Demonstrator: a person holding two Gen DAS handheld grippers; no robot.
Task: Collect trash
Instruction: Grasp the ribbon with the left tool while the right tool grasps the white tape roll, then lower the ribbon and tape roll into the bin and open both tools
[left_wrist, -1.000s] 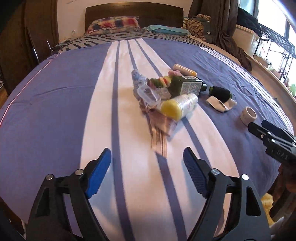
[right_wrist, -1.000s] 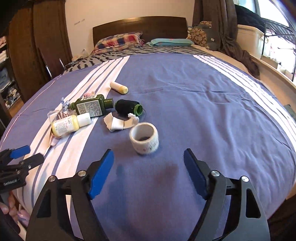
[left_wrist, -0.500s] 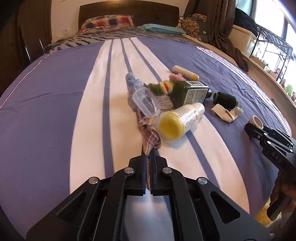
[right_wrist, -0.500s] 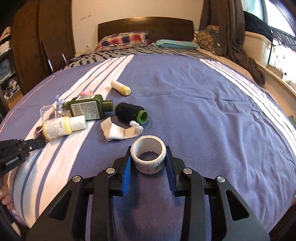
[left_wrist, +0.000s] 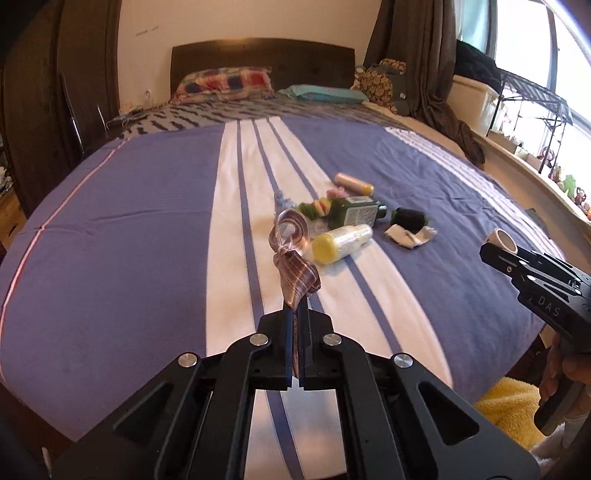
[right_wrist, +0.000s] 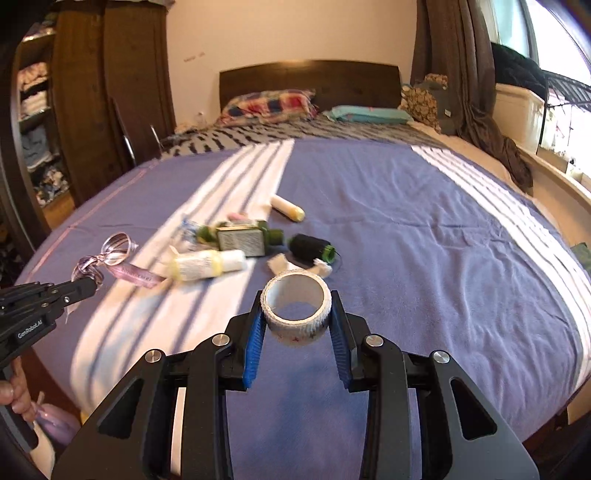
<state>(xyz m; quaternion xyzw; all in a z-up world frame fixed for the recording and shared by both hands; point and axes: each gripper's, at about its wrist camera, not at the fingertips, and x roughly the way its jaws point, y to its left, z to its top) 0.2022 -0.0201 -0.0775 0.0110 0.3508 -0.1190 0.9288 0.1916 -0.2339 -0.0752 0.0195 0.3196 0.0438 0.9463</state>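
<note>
Left gripper (left_wrist: 294, 325): jaws fully closed, pinching plaid ribbon (left_wrist: 295, 275), lifted off bedspread (left_wrist: 129, 236).
Right gripper (right_wrist: 296, 325): pads clamping tape roll (right_wrist: 296, 308) above bedspread.
Remaining pile: 2 bottles (right_wrist: 210, 264), mid-bed.

The bedspread (right_wrist: 424, 240) lies bare across its whole right half, wide open for a gripper to pass over. On the left, a cluster blocks the white stripes: a yellow-bottomed bottle (left_wrist: 341, 242), a dark green bottle (left_wrist: 354, 214) just behind it, a black spool (left_wrist: 408, 218) and crumpled white paper (left_wrist: 408, 236) beside them — with a cream tube (left_wrist: 354, 183) a little apart toward the headboard (left_wrist: 262, 61). The near edge of the bed, in front of the cluster, is free. Pillows (right_wrist: 273, 105) close the far end; a dark curtain (right_wrist: 454, 62) and a rack (left_wrist: 535, 99) crowd the window side, a wardrobe (right_wrist: 110, 92) the other.
</note>
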